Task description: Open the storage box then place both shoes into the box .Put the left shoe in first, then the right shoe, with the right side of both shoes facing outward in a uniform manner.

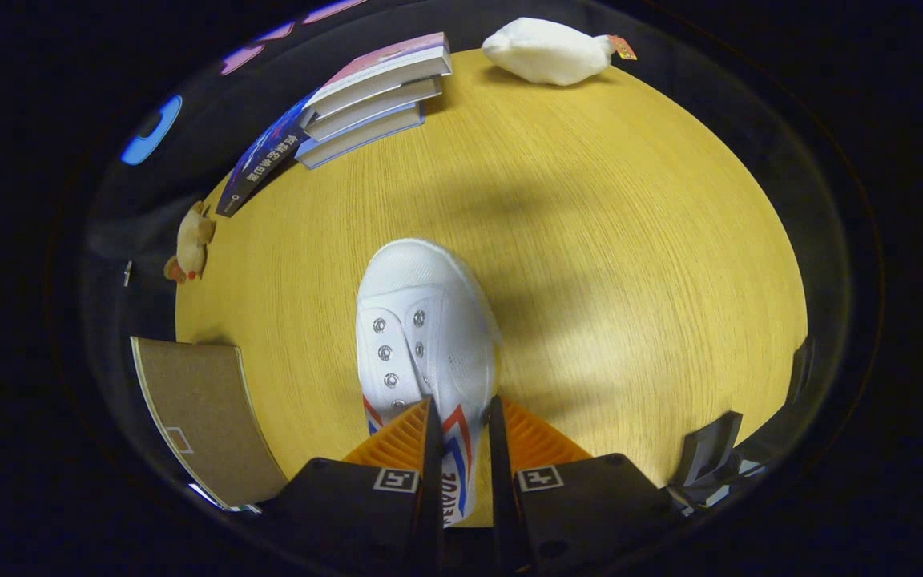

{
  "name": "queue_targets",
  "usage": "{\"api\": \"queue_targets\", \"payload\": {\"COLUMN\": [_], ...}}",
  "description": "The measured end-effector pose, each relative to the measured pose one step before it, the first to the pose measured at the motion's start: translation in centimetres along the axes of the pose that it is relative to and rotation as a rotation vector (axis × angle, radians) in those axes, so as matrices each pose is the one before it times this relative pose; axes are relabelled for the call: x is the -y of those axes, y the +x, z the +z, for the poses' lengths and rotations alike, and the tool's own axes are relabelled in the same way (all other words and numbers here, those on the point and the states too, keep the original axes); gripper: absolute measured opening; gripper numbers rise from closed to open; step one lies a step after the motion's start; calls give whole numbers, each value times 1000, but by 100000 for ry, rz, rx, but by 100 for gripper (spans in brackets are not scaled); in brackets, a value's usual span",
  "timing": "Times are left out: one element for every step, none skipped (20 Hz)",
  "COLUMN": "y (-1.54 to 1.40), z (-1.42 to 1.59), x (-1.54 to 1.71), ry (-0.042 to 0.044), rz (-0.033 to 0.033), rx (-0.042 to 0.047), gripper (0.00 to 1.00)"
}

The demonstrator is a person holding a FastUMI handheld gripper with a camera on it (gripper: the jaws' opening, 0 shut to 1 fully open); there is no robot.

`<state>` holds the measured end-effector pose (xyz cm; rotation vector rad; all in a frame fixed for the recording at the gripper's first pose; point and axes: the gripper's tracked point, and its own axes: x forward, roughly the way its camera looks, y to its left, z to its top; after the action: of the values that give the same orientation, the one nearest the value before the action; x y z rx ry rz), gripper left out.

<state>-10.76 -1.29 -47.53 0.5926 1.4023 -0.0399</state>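
The tongs [461, 421] are clenched on the side wall of a white shoe [423, 336], one finger inside the opening and the other against the striped outer side, and the shoe's toe points away from them toward the middle of the round wooden tabletop [630, 240]. A stack of books [365, 96] lies at the tabletop's far left edge, a white plush toy [550, 50] at its far edge, a small tan plush figure [191, 244] at the left edge, and a brown cardboard panel [205, 417] at the near left edge beside the tongs.
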Motion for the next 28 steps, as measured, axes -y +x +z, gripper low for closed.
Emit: {"api": "queue_targets", "payload": {"y": [-432, -622, -682, -793, -855, -894, -986, -1016, -942, -977, -908, -893, -807, -646, -507, -543, -410, -272, -166, -17, 142, 340, 412, 521, 582, 692, 665, 827], "z": [-284, -250, -106, 132, 125, 212, 186, 290, 306, 276, 208, 177, 4, 122, -22, -105, -221, -446, -642, -621, -695, -782, -845, -900, -813, -861, -806, -816], "x": [-57, -103, -445, -718, -841, -952, -1054, -1220, -1342, -1570, -1553, -1741, -1668, -1787, -1662, -1719, -1646, -1608, -1640, -1399, -1473, -1476, -1328, -1320, -1009, -1062, -902, -695], "ry": [-92, 832, 1190, 1682, 1684, 1417, 1065, 478, 122, -700, -928, -731, -949, -209, -474, -287, -265, -320, 267, 120, 25, -141, -204, -679, -871, -1284, -748, -600], "rz": [9, 318, 1276, 2006, 2244, 2031, 1851, 1708, 1813, 1984, 2016, 1932, 2125, 1976, 1892, 1763, 1849, 1649, 1594, 1458, 1685, 1558, 1145, 799, 386, 7, -636, -1266], "rx": [343, 558, 515, 1455, 1058, 1216, 1511, 1532, 1691, 1576, 1444, 1275, 732, 953, 573, 372, 345, -503, -968, -841, -1009, -1211, -1171, -1456, -1415, -1553, -1220, -1475], "gripper": [24, 24, 24, 24, 24, 23, 24, 24, 24, 24, 23, 23, 23, 23, 23, 23, 23, 23, 23, 23, 23, 23, 23, 23, 23, 23, 23, 23]}}
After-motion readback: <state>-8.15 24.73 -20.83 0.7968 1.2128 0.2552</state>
